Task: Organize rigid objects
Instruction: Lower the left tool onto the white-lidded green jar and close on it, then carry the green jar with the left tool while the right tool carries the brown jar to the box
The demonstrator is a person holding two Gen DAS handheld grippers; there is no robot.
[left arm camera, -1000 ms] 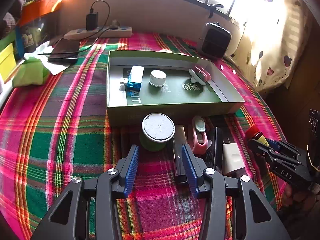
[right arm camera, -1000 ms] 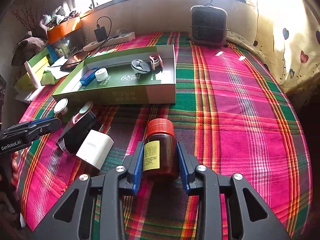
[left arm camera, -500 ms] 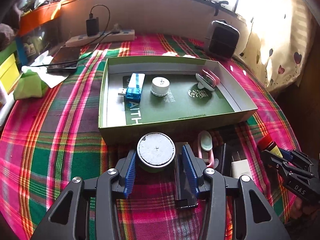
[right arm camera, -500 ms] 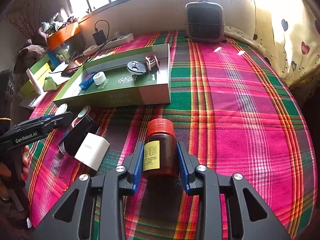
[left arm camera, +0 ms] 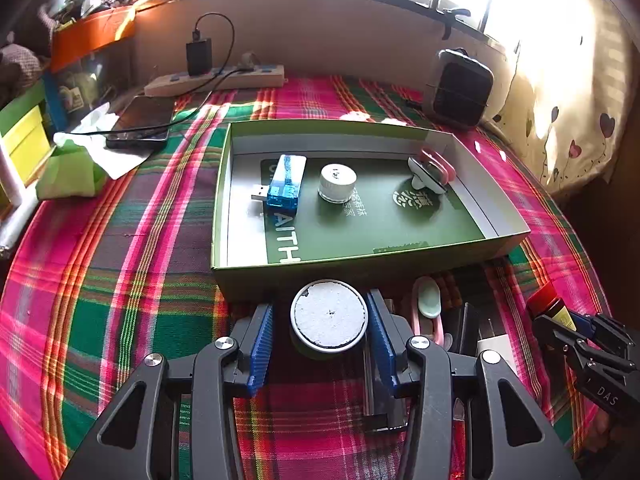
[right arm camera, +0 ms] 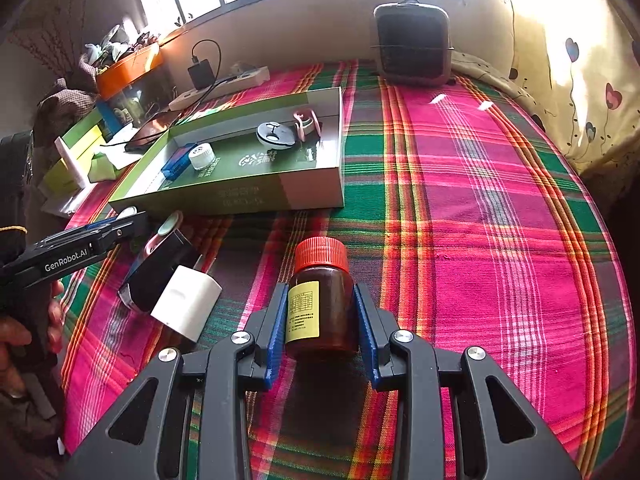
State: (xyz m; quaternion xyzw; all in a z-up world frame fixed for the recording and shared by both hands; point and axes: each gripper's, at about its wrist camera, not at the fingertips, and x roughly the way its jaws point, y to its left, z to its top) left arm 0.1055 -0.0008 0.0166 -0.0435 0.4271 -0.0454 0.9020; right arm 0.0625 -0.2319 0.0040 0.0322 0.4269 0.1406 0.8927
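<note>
Brown bottle with red cap, yellow label, upright on the plaid cloth. Round green container with white lid upright just before the green box. Box holds blue USB stick, white cap, pink-white gadget.

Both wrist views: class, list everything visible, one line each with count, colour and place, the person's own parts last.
Cloth: 1, pink-green plaid, under everything.
Box: 1, green, open, mid-cloth.
USB stick: 1, blue, in box, left.
Cap: 1, white, in box, middle.
Disc: 1, grey, in box, right.
Clips: 2, pink; one beside disc, one before box.
Tin: 1, white-topped, before box.
Bottle: 1, brown, red-capped, near side.
Charger: 1, white, before box.
Power strip: 1, cream, far edge.
Phone: 1, black, far left.
Fan: 1, dark, far right.
Left gripper: black, open around tin.
Right gripper: black, shut on bottle.
Hand: 1, holding left gripper.
</note>
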